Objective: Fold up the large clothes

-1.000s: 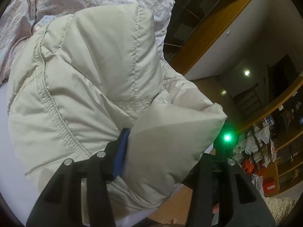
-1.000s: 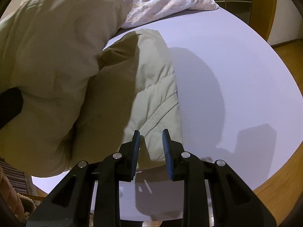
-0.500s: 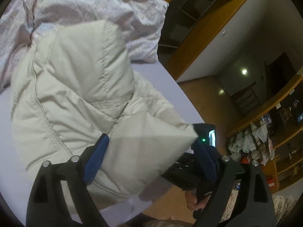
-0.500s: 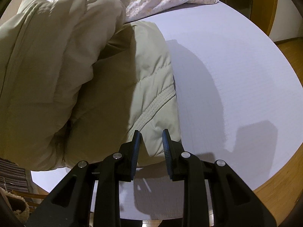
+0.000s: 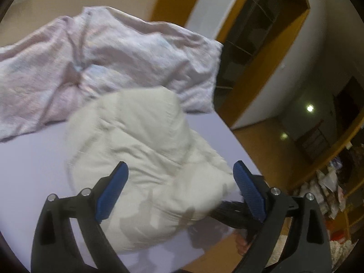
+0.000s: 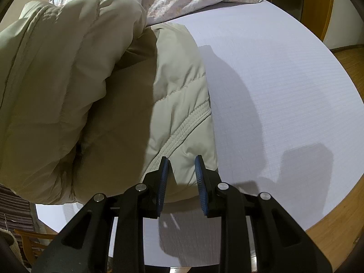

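My left gripper [image 5: 179, 188] was opening above the jacket [image 5: 145, 159], gripping nothing; a pink quilt [image 5: 109, 59] lay at twelve o'clock. My right gripper [image 6: 180, 177] stayed pinched on the jacket's hem.

My left gripper [image 5: 180, 191]: matte black plastic frame, two angled arms with triangular cut-outs, round silver screw heads at each pivot, two per side. Fingers [image 5: 111, 192] faced with blue pads, fine ribbed texture, long and flat. My right gripper [image 6: 180, 177]: same black frame, same silver screws in row across knuckles, same blue ribbed pads [image 6: 162, 179] on inner faces. Frame edges chamfered, surface dull, no lettering I can read. In left view, part of hand [image 5: 242, 242] visible below frame, blurred
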